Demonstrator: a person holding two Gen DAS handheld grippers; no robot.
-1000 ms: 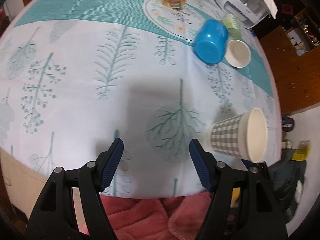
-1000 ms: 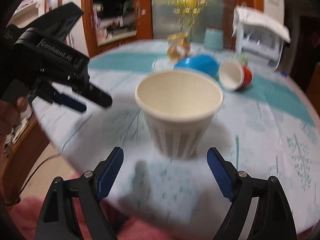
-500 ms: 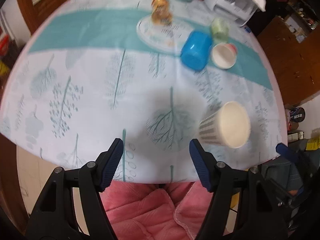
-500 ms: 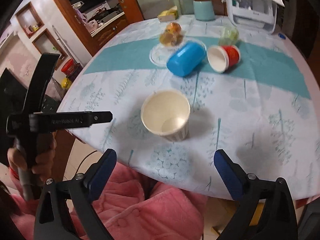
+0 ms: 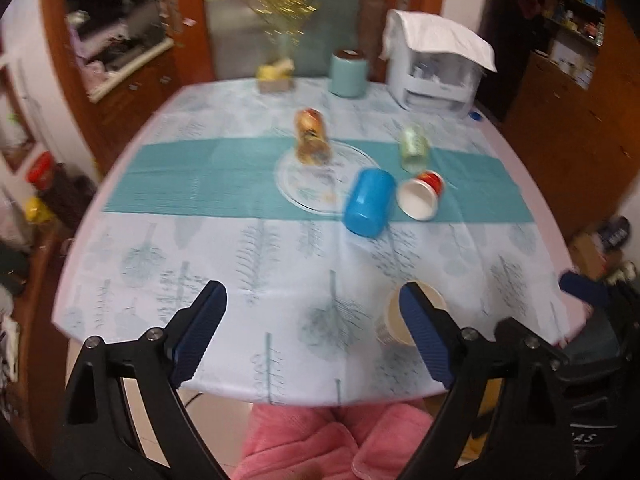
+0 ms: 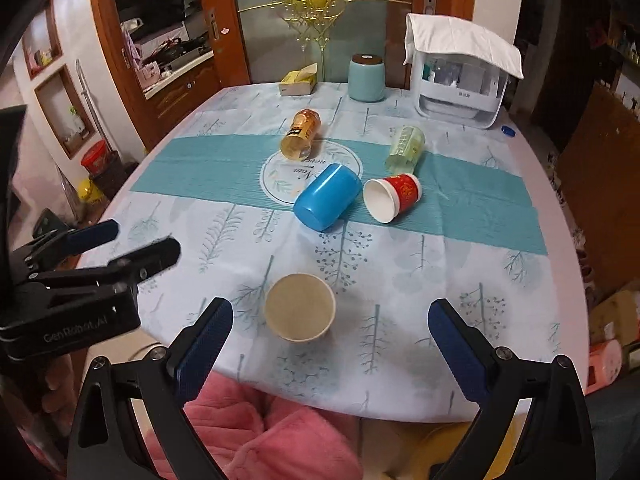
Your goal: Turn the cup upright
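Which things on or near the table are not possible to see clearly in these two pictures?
- Paper cup: left wrist view, half hidden behind the left gripper finger, also blurred.
- Text on the round mat: right wrist view, too small, partly covered by the blue cup.
- Contents of the white box: right wrist view, a cloth covers the top.
- Right gripper: in the left wrist view, cut off at the edge.
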